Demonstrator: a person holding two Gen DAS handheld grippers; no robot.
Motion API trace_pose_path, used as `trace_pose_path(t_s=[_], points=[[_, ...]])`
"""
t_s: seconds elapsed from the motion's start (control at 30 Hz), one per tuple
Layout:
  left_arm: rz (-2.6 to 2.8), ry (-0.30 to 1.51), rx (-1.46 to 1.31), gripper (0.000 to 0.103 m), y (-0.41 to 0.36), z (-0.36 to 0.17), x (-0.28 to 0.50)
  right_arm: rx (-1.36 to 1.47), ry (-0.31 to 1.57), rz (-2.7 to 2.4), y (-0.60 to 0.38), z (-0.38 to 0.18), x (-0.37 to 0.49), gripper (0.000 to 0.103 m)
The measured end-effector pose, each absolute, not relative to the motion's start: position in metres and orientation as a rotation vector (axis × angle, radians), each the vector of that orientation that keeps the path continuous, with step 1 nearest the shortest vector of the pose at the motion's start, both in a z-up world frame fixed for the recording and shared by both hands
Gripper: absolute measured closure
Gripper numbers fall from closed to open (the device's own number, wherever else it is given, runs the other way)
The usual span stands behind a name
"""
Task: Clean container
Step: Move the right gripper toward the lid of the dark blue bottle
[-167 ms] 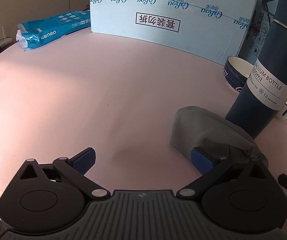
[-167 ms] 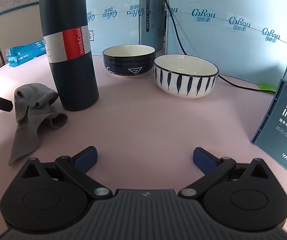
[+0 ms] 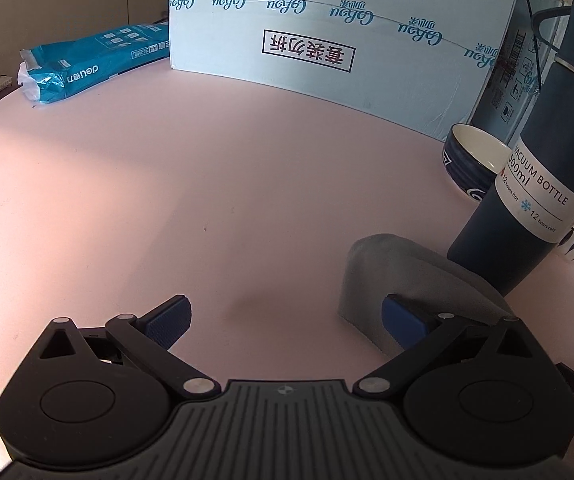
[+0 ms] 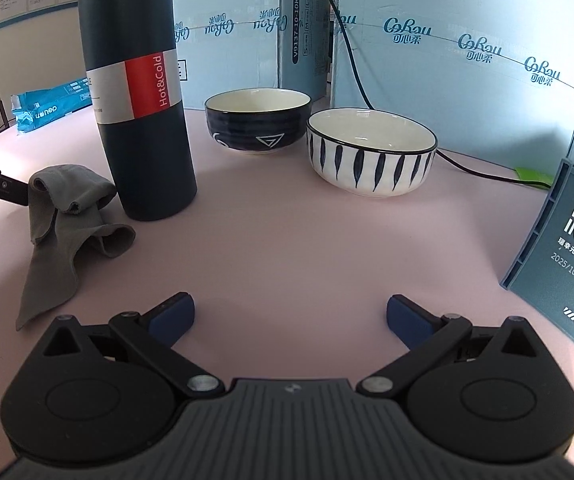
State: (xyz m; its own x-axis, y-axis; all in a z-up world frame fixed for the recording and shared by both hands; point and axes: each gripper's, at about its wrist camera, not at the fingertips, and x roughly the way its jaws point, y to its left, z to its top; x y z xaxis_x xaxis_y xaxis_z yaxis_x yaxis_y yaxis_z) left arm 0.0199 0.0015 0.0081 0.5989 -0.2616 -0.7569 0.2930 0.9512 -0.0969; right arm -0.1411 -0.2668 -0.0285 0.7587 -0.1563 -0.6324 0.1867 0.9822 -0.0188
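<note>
Over the pink table (image 4: 287, 248), both tools wide open, empty: left tool (image 3: 285, 320), right tool (image 4: 290, 316).

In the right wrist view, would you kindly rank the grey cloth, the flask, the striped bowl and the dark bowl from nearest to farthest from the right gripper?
From the right gripper:
1. Grey cloth, near left.
2. Flask, left, just behind the cloth.
3. Striped bowl, right of centre.
4. Dark bowl, centre, farthest back.

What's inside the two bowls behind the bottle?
The striped bowl and dark bowl show bare cream insides down to what shows; the near walls hide part of each bottom.
</note>
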Motion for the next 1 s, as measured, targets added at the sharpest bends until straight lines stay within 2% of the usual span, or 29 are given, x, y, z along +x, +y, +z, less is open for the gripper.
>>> trace_pose_path(t_s=[0.17,0.47,0.6,0.73,0.83,1.0], points=[[-0.317,0.851,0.042,0.001,0.003,0.022,0.033,0.042,0.687,-0.191,-0.265,-0.028,-0.14,0.0],[-0.323,0.872,0.088,0.001,0.01,0.006,0.04,0.065,0.691,-0.212,-0.271,-0.023,-0.153,0.0],[-0.31,0.8,0.188,0.001,0.008,0.01,0.042,0.116,0.682,-0.244,-0.265,-0.023,-0.144,0.0],[-0.492,0.799,0.157,0.001,0.007,0.017,0.034,0.14,0.643,-0.302,-0.261,-0.022,-0.151,0.0],[-0.64,0.724,0.185,0.001,0.001,0.021,0.014,0.166,0.636,-0.299,-0.262,-0.019,-0.157,0.0],[-0.783,0.577,0.395,0.001,-0.038,0.016,-0.037,0.206,0.559,-0.162,-0.269,0.002,-0.163,0.0]])
